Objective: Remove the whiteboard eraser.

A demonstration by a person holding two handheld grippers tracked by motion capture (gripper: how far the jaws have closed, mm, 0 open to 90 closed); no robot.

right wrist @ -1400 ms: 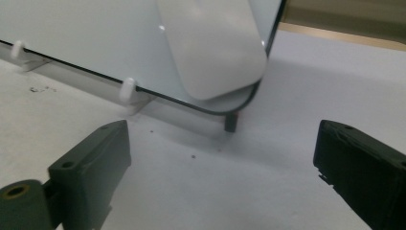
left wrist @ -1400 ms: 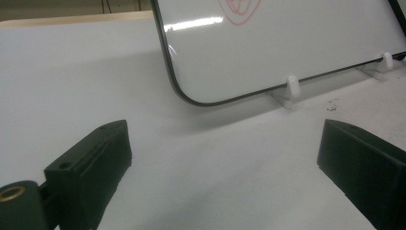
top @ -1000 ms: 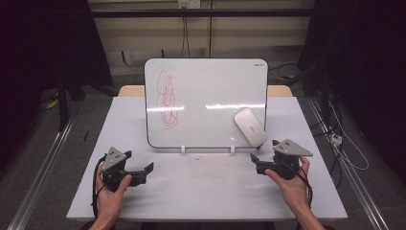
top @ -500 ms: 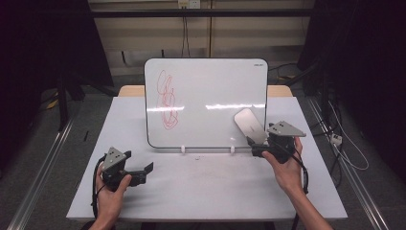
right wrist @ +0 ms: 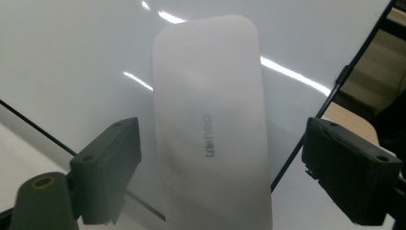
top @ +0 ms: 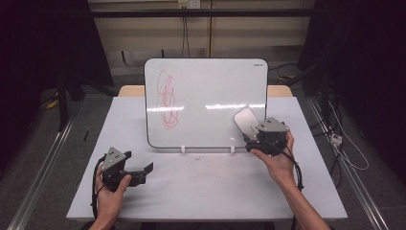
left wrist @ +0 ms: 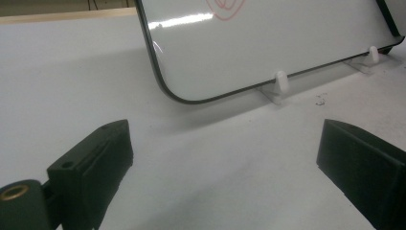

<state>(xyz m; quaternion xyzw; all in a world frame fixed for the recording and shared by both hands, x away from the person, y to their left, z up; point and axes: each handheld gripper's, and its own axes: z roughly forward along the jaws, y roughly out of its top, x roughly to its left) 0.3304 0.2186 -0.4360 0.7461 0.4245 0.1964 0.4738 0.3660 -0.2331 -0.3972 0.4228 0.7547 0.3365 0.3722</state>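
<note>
1. Right gripper [top: 250,142] raised at the whiteboard's lower right corner, jaws apart and just been closing, eraser [right wrist: 213,124] between them but pads clear of it on both sides; nothing gripped yet.
2. Eraser stuck flat on the whiteboard [top: 206,86] face near its lower right edge, long side roughly upright, a small printed logo on its back.
3. Left gripper [top: 143,171] resting low on the table [top: 206,191] at front left, jaws wide apart, nothing between them, aimed at the board's lower left corner.
4. Red scribble [top: 166,99] on the board's left half, well apart from the eraser.
5. Board leaning back on two small white feet [left wrist: 281,81].
6. Likely risks: a lopsided closing pushing the eraser sideways along the glossy surface instead of clamping it; a smooth rounded shell slipping out of the pads on lifting; a forward shove tipping the board back off its feet, with no left gripper bracing it.
</note>
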